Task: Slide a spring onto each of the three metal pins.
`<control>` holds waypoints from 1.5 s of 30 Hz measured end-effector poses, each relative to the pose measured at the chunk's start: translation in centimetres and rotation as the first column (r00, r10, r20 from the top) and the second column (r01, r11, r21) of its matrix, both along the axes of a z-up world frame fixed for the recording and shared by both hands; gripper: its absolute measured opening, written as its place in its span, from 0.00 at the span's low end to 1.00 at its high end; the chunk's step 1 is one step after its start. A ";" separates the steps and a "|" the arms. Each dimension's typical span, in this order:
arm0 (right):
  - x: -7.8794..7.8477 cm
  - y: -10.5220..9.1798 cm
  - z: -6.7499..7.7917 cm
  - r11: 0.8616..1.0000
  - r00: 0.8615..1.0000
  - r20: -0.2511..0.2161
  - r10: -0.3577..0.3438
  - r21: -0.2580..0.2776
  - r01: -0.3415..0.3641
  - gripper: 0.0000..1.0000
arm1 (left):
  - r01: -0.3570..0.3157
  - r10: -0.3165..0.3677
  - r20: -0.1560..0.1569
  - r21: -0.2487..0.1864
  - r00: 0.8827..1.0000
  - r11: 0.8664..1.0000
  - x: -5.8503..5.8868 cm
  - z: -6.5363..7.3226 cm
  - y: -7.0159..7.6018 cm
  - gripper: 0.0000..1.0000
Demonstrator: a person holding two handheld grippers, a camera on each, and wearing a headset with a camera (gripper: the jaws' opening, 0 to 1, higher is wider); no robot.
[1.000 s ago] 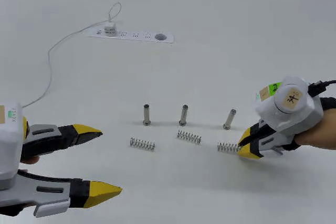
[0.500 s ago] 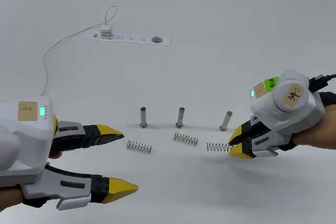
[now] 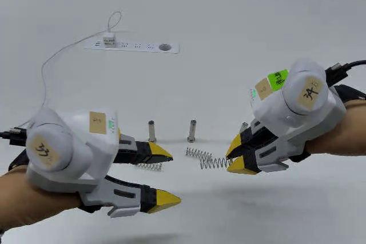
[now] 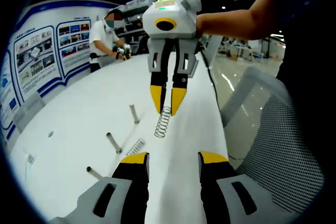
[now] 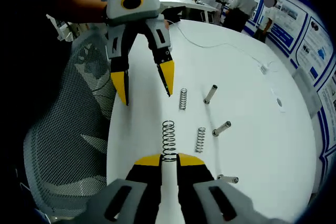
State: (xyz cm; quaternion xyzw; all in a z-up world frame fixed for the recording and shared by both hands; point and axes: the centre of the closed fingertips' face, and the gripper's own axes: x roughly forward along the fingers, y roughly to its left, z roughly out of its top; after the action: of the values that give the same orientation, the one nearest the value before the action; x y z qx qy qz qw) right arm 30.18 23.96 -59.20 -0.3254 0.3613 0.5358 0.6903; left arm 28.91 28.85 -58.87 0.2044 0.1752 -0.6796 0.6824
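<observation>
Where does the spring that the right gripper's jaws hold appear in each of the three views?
Head view: the spring sticks out leftward from the right gripper, right of centre.
Left gripper view: the spring hangs near centre, below the right gripper.
Right gripper view: the spring is low at centre, clamped between this view's own jaws.
Shared landmark: the middle pin.
</observation>
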 end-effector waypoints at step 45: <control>-1.1 4.0 2.7 0.999 0.999 0.024 0.044 0.010 -0.044 0.11 | 0.021 -0.021 0.057 0.005 0.998 1.000 0.3 -1.3 -2.7 0.10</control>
State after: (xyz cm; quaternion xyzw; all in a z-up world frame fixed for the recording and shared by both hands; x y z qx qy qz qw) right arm 29.11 27.97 -56.50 -0.3361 0.3432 0.5489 0.6841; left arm 29.22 26.11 -60.13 0.2270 0.1551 -0.6802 0.6796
